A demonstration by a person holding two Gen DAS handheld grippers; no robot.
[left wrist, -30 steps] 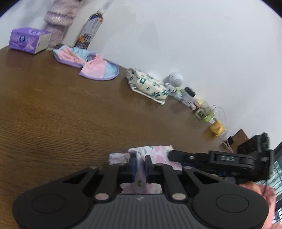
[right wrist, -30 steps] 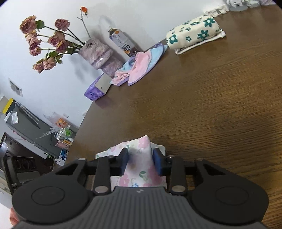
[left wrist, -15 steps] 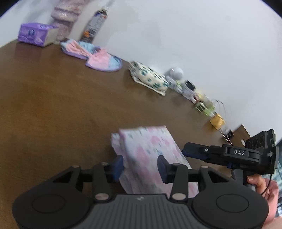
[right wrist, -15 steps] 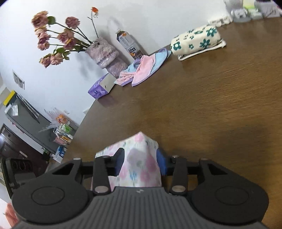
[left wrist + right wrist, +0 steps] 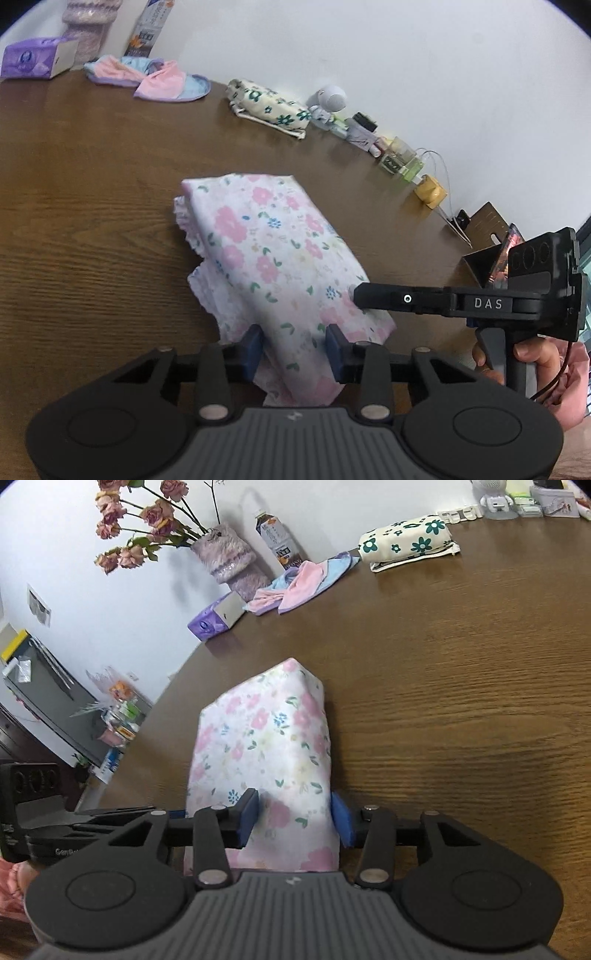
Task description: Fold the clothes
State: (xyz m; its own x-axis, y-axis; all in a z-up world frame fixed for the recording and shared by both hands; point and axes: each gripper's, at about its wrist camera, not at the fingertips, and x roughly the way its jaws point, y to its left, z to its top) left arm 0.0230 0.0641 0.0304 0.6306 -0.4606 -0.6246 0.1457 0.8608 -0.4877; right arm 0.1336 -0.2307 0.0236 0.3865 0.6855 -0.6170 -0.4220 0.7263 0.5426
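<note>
A folded white garment with pink flowers (image 5: 266,254) lies on the brown wooden table (image 5: 85,206). Its near end sits between the blue pads of my left gripper (image 5: 294,349); the jaws are closing slightly but do not pinch the cloth. From the right, my right gripper's black finger (image 5: 391,298) reaches over the garment's right edge. In the right wrist view the same garment (image 5: 266,738) runs away from my right gripper (image 5: 295,823). Those jaws are opening, with the cloth loose between the pads (image 5: 341,821).
Along the wall stand a pink and blue cloth (image 5: 166,75), a green-flowered pouch (image 5: 269,105), a purple tissue box (image 5: 33,62), a bottle (image 5: 277,539), a fuzzy vase of roses (image 5: 225,555) and small desk items (image 5: 399,158). A hand (image 5: 532,354) holds the right gripper's handle.
Both grippers' jaws widened from a tight pinch on the garment and drew back toward me. The garment now lies stretched out as a folded packet on the table.
</note>
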